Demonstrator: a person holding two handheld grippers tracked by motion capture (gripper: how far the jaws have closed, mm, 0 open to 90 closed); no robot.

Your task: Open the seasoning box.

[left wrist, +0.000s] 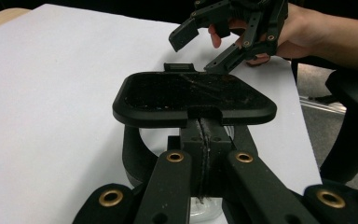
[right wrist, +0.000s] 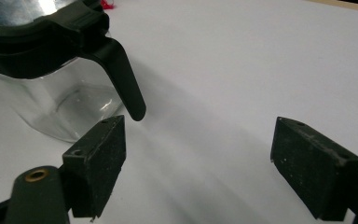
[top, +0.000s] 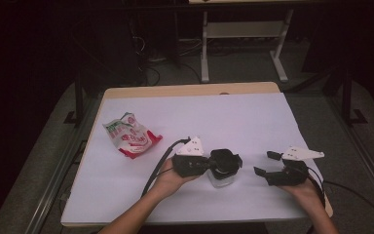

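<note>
Crinkled red-and-white snack bag (top: 130, 136) far left on white-covered bench (top: 253, 122); left claw (top: 213, 165) clamped on black lid (left wrist: 193, 97) of clear glass jar (top: 220, 178) mid-bench, best kept level and steady; right claw (top: 265, 164) hovering beside, spread wide, empty, palm underneath.

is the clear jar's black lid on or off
On. The black lid sits across the top of the clear jar, whose black clip hangs loose; the left gripper is shut at its edge.
</note>
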